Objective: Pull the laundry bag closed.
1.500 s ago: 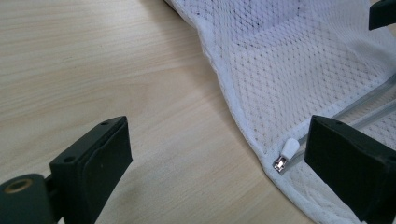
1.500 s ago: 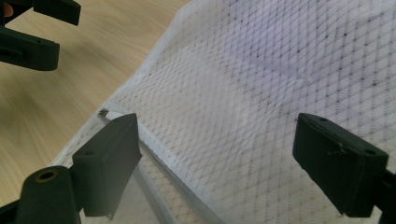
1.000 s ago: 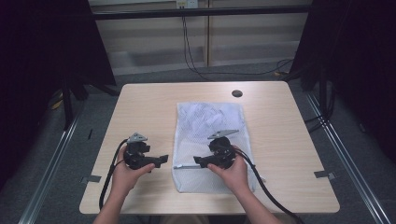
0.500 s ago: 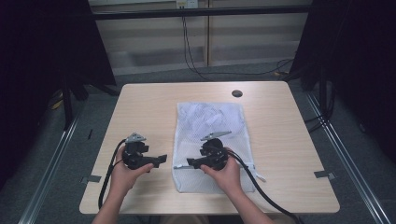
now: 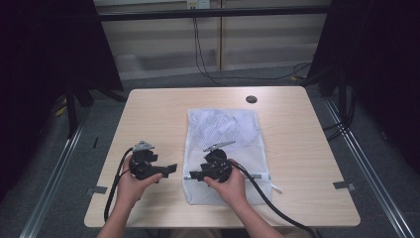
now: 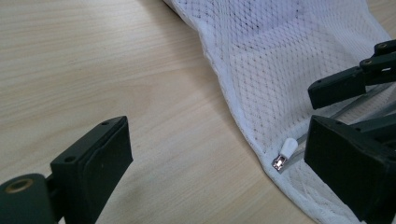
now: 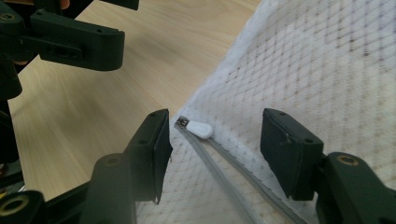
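The zip pull (image 7: 200,129) is sitting at the near left corner of the mesh bag (image 5: 225,129), right where the grey zip (image 7: 233,179) is ending, and that zip is running along the bag's near edge toward the right side of the table (image 5: 297,148). The right gripper (image 7: 212,151) is the closer one by far: in the right gripper view the pull is lying just ahead of the tips, between the two pads and nearer the left pad (image 7: 159,149), with the zip line passing up through the gap. Its jaws have just been closing and are standing about half open now, pads not pressing on anything yet, so nothing is being held. Looks like it's lining up to pinch that pull, and I'm guessing a small push forward is needed first. The left gripper (image 5: 166,170) is hovering just off the bag's left edge over bare wood, jaws wide apart and empty, pointing toward the same corner; in its own view the pull (image 6: 286,151) is showing just inside its right pad.
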`<state>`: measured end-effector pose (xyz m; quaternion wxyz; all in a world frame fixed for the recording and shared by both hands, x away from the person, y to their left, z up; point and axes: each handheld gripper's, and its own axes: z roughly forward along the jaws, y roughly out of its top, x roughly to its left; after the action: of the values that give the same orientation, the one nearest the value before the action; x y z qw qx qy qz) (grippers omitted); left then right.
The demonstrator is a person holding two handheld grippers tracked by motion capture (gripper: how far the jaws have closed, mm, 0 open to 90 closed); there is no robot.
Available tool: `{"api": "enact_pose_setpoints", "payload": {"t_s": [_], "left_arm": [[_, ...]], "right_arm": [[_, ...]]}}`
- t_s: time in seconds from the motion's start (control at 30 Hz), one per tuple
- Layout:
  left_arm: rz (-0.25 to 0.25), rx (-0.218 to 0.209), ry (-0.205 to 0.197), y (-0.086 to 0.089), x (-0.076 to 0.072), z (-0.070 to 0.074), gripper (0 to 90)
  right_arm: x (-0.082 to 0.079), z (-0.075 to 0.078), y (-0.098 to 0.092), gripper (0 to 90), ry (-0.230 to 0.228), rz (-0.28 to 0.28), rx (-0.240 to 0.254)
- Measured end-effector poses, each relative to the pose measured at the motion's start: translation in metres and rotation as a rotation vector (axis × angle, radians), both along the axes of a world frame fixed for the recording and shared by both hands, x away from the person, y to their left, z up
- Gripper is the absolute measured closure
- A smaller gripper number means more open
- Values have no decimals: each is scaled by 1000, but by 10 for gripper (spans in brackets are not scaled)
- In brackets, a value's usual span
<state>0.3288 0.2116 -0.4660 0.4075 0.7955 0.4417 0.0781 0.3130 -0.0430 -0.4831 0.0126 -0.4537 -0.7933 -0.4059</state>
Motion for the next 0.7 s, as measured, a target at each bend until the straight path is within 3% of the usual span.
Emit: {"api": "enact_pose_setpoints", "payload": {"t_s": [0.17, 0.27, 0.33, 0.7], "left_arm": [[-11, 11, -1, 2, 0, 1, 73], [-17, 13, 1, 3, 0, 1, 73], [-17, 11, 2, 3, 0, 1, 73], [-8, 3, 5, 4, 0, 1, 75]], "right_arm": [[2, -3, 5, 467, 12, 11, 2], [3, -4, 8, 543, 19, 10, 6], [4, -4, 9, 546, 42, 0, 20], [6, -10, 15, 595, 81, 9, 30]]}}
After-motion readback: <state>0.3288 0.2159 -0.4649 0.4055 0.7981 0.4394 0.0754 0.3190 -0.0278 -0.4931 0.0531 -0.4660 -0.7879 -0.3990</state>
